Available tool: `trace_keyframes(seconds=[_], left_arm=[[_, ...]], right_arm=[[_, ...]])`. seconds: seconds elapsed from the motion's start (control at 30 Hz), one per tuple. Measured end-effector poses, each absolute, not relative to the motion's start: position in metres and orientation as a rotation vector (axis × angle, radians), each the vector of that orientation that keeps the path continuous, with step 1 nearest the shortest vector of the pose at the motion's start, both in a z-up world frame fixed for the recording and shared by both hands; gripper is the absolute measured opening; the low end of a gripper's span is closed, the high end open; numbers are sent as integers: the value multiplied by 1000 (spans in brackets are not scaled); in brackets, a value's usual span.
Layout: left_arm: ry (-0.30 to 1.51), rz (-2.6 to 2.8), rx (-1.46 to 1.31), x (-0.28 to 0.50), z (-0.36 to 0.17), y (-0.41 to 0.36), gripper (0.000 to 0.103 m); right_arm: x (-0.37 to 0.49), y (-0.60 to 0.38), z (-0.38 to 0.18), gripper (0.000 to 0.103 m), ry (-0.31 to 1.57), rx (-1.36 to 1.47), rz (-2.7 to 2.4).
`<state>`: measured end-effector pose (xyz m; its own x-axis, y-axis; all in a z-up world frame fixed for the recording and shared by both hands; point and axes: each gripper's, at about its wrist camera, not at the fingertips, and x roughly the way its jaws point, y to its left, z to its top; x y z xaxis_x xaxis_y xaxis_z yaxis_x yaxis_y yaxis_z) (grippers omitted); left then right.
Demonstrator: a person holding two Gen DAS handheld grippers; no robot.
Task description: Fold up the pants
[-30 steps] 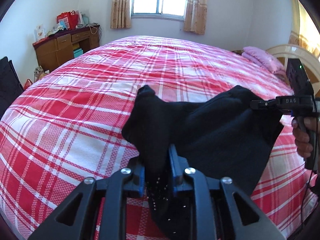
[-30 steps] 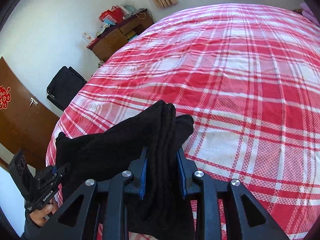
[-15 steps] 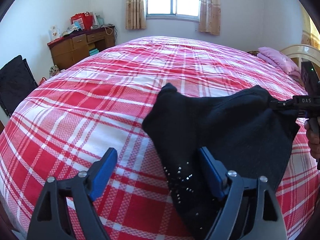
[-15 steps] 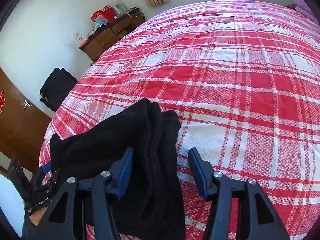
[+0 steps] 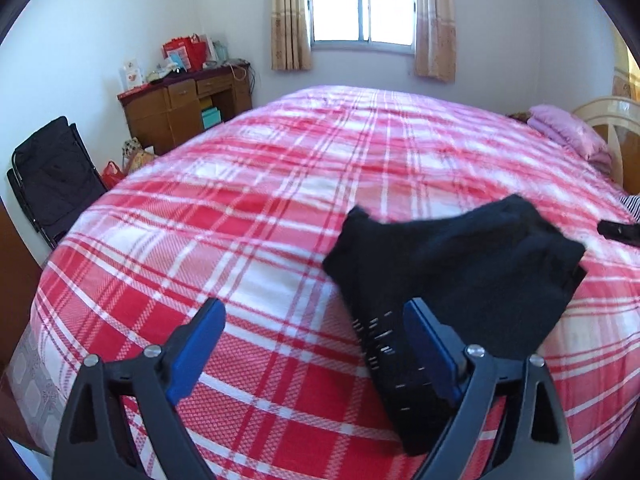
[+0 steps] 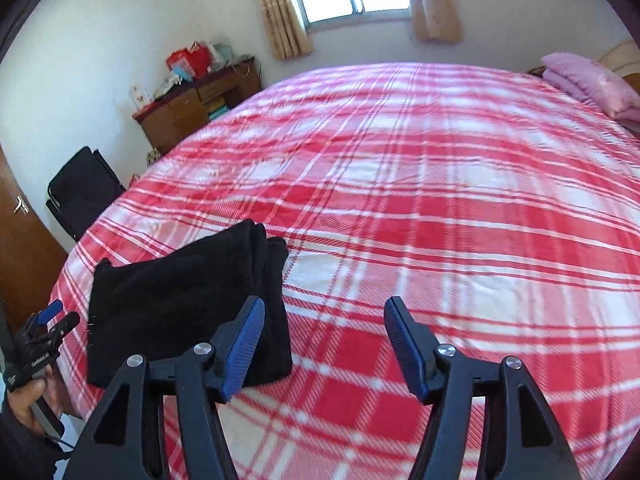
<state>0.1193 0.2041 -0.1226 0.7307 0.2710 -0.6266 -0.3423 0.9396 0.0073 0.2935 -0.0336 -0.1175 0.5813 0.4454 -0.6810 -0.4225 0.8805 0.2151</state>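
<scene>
On the red-and-white plaid bed, near its front edge, one pair of black pants is seen folded into a thick, compact bundle with stacked layers showing at one edge. Two tools are counted. The left tool is spread wide, its jaws just opened; the bundle's end lies beside its right pad, ungripped. The right tool, likewise just opened, holds nothing, the pants lying left of it.

Bedspread broad, bare beyond folded pants; pillows far corner.
</scene>
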Motion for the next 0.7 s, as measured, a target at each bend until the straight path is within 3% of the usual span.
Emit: trace_keyframes(seconds=[0.33,0.4,0.7], left_arm=[[565,262,-66,103,-68,154,94],[527,238,-66,97,-54,146,99],[456,194,-51,85,-31,128,99]], right_arm=[[216,-35,-52,69,615,-78,537],[203,-34,-45,69,602,-88,556],[153,-11,-18,71,512,-177,620]])
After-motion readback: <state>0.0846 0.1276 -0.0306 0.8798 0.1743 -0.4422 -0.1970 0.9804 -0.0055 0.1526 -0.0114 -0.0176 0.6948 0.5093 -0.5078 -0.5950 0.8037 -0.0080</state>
